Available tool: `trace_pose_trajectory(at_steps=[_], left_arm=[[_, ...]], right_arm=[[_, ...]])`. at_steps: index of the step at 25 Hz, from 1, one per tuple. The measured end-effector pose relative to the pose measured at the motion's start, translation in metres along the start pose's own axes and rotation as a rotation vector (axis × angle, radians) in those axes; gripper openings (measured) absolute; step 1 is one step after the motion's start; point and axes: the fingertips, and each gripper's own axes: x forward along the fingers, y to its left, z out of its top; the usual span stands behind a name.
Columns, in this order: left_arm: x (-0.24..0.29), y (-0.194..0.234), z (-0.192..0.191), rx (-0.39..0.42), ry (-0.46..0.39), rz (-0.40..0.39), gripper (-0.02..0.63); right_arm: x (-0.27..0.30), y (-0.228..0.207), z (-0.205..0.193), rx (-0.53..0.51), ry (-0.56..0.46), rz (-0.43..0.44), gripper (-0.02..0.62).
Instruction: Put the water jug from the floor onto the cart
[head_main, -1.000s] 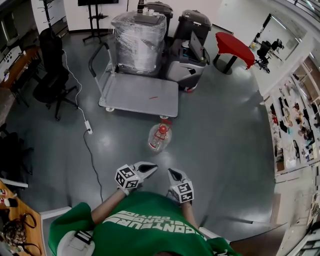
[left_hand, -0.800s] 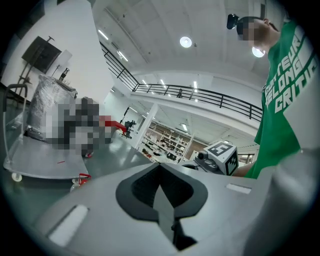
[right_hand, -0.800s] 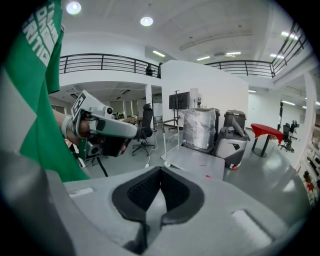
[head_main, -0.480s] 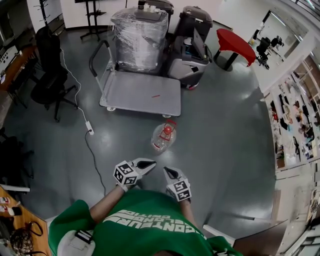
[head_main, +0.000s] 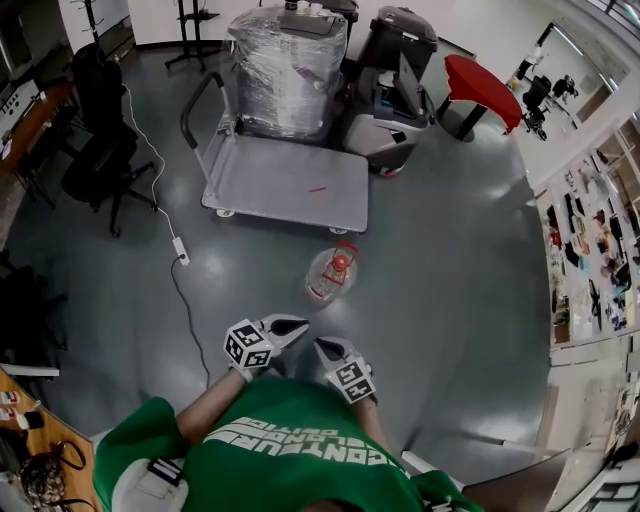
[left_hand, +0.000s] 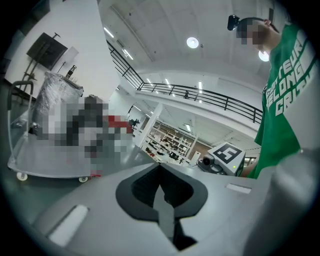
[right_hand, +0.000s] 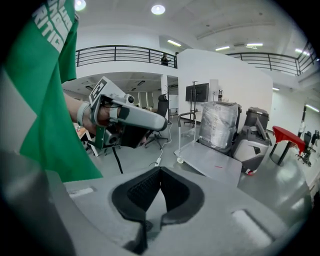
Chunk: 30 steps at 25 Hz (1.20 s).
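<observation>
The grey, glossy floor (head_main: 450, 300) is stretching across the whole workshop, and the person in the green shirt is standing on it, looking steeply down.

Nearest the body, the left gripper (head_main: 296, 324) and the right gripper (head_main: 322, 346) are hanging side by side. Both have their jaws pressed together with nothing between them. Each gripper's own view is showing only the closed pads and open room beyond.

Compared with a second ago, both grippers are reaching a little farther out from the shirt. The right one is also drawing in closer to the left one. The gap to the water jug (head_main: 332, 275) is therefore narrowing, though neither gripper is touching it yet.

The jug is not shifting. It is sitting on the floor just ahead of the grippers, with its red cap (head_main: 342, 263) on the side toward the cart.

Just beyond the jug, the cart (head_main: 285, 185) is waiting with its near deck bare. A plastic-wrapped load (head_main: 288, 60) is filling the far end by the handle.

Judging from this, the person is only now closing in and the lift is not yet under way. The grippers will likely need to open before either one can take hold of the jug, and the free deck is offering an easy landing spot close by.
</observation>
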Motion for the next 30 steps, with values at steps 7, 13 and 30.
trace_pose_trajectory(at_steps=[7,13,30], left_arm=[[0.027,0.014,0.019,0.005,0.019,-0.005,0.012],[0.059,0.028,0.038,-0.004,0.024,-0.008,0.012],[0.179,0.040,0.081,0.003,0.054,0.004,0.012]], right_arm=[[0.008,-0.047,0.016,-0.017,-0.008,-0.002,-0.008],[0.011,-0.079,0.018,-0.028,0.002,0.014,-0.008],[-0.025,-0.216,0.006,0.011,-0.030,0.012,-0.008]])
